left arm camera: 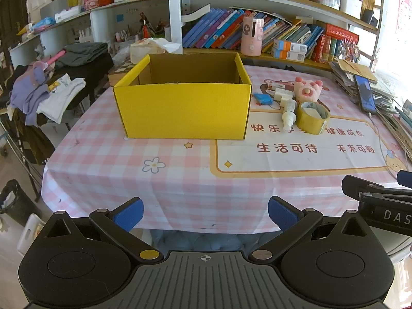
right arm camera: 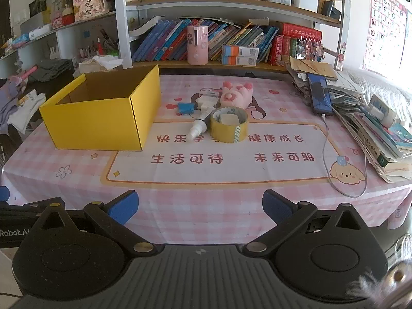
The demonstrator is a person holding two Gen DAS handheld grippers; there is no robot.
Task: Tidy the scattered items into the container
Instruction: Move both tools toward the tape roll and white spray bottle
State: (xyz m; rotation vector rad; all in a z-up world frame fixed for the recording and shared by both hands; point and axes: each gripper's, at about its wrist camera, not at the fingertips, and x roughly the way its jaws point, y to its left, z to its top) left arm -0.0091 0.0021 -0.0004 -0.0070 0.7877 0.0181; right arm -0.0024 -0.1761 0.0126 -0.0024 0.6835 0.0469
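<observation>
An open yellow cardboard box (left arm camera: pixel 182 108) (right arm camera: pixel 100 118) stands on the pink checked tablecloth. To its right lies a cluster: a yellow tape roll (left arm camera: pixel 312 119) (right arm camera: pixel 228 126), a small white bottle (left arm camera: pixel 288 116) (right arm camera: pixel 197 127), a blue eraser-like block (left arm camera: pixel 262 98) (right arm camera: pixel 186 108), white plugs (left arm camera: pixel 282 95) (right arm camera: pixel 206 102) and a pink plush toy (left arm camera: pixel 307 88) (right arm camera: pixel 235 95). My left gripper (left arm camera: pixel 205 215) is open and empty at the table's near edge, in front of the box. My right gripper (right arm camera: pixel 200 207) is open and empty at the near edge, in front of the cluster.
A stack of books and papers (right arm camera: pixel 373 128) with a phone (right arm camera: pixel 319 95) and its cable (right arm camera: pixel 342 175) fills the table's right side. Bookshelves (right arm camera: pixel 231 41) run behind the table. Clothes (left arm camera: pixel 51 90) are piled at the left. The right gripper's body shows in the left wrist view (left arm camera: pixel 381 200).
</observation>
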